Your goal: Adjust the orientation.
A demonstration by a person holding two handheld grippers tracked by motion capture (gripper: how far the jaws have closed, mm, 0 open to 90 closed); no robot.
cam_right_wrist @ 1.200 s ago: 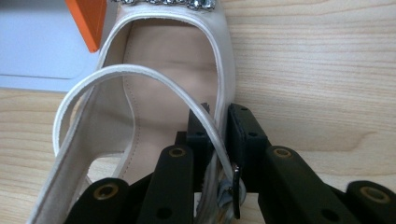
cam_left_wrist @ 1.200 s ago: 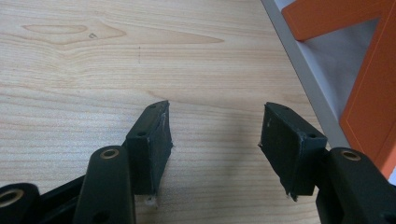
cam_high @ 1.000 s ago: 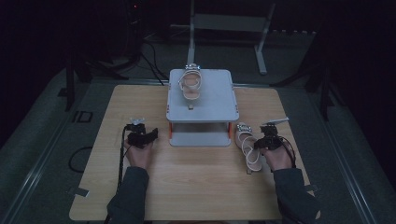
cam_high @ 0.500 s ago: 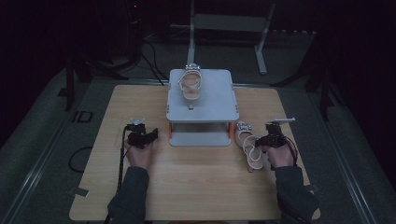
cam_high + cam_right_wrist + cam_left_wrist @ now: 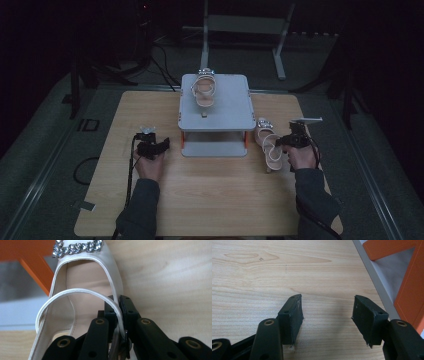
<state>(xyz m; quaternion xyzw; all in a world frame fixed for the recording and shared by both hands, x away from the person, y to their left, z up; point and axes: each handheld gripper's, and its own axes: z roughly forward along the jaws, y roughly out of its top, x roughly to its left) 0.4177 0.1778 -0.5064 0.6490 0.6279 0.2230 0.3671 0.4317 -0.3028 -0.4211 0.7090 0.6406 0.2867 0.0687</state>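
Cream sandal (image 5: 82,287) strap clamped in right gripper (image 5: 117,315); left gripper (image 5: 327,315) released; another sandal (image 5: 205,90) atop rack (image 5: 235,107).

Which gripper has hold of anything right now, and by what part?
The right gripper is shut on the sandal, clamping its thin ankle strap near the buckle. The left gripper is open, holding nothing.
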